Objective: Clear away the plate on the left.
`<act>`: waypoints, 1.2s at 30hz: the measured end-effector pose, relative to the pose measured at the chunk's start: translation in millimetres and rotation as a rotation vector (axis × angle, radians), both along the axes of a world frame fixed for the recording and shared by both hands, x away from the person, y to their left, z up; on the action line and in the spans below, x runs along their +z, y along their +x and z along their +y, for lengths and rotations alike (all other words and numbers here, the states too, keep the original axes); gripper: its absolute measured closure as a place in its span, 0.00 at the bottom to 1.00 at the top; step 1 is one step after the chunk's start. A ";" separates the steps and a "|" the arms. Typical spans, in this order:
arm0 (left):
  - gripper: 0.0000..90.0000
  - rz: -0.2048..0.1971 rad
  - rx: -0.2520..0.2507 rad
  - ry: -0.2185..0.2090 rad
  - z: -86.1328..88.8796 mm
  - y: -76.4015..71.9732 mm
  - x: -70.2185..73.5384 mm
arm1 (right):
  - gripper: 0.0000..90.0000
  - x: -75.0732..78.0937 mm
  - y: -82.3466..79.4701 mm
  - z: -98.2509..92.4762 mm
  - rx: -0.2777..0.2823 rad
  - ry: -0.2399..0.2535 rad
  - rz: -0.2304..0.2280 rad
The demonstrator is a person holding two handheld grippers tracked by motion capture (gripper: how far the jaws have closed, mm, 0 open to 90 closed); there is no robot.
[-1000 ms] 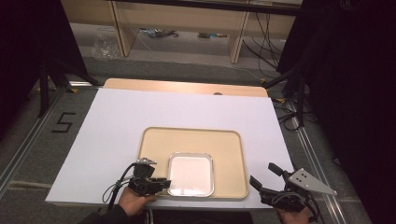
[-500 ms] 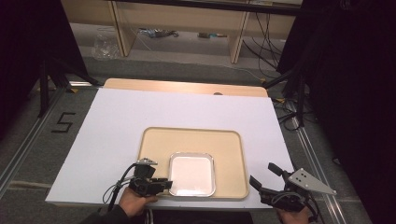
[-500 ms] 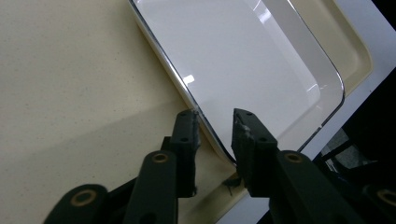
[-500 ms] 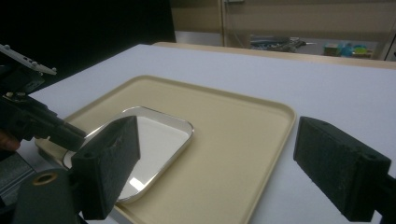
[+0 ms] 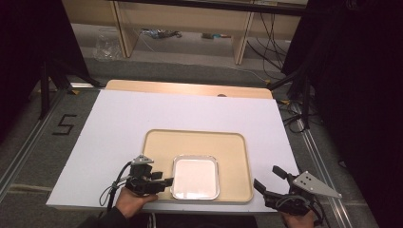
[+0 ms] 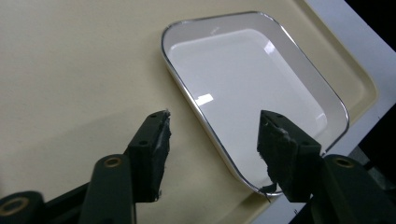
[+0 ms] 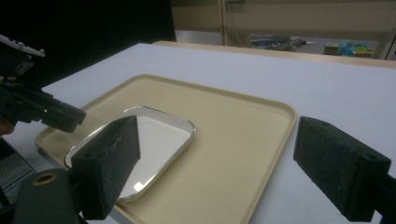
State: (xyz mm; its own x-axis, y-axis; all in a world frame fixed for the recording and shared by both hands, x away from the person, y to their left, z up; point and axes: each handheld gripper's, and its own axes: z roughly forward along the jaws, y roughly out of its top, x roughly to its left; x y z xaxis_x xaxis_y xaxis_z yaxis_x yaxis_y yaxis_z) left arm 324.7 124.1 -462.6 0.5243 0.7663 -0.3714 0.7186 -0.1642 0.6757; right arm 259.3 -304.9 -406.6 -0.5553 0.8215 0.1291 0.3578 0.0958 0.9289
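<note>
The left gripper (image 5: 164,181) is low over the near left part of the beige tray (image 5: 237,142), w/ its tips just beside the left rim of the white dish (image 5: 195,178). Its jaws stand apart, and in the left gripper view (image 6: 212,135) the dish rim (image 6: 205,119) passes between the two pads w/o touching them, so nothing is held yet. I think it is held like this because the rim is thin and raised, so one pad must go inside the dish and one outside before closing; approaching from the side makes this possible. The dish lies flat on the tray, in the near half, approx. in the middle between left and right, and the tray lies on the white table cover (image 5: 119,123) near the person's edge, which keeps both w/in easy reach. The right gripper (image 5: 268,180) waits off the near right corner of the tray, apart from it, jaws wide apart and empty; in the right gripper view (image 7: 215,168) it looks across the tray toward the dish (image 7: 144,140), probably ready to help or to steady the tray. Count: 1 dish, 1 tray, 2 grippers; the dish is empty, and no other item is on the tray.
</note>
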 end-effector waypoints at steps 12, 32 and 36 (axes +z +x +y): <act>0.29 -0.119 0.121 -0.116 33.7 3.9 12.9 | 0.17 -0.2 0.1 0.5 -0.001 0.004 0.002; 0.17 -0.243 0.153 -0.127 62.6 -14.0 26.3 | 0.17 -0.3 -0.7 1.4 0.003 0.023 0.021; 0.17 -0.273 0.153 -0.144 64.8 -19.6 29.0 | 0.17 -0.7 0.5 0.6 0.004 0.020 -0.001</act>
State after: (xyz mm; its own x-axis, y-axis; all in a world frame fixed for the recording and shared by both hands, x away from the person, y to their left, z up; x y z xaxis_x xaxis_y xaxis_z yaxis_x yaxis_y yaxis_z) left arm 305.1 188.9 -433.6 0.5022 0.7938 -0.3429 0.5168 0.0424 0.8550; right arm 259.8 -304.3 -407.4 -0.5591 0.8164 0.1446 0.3564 0.0791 0.9310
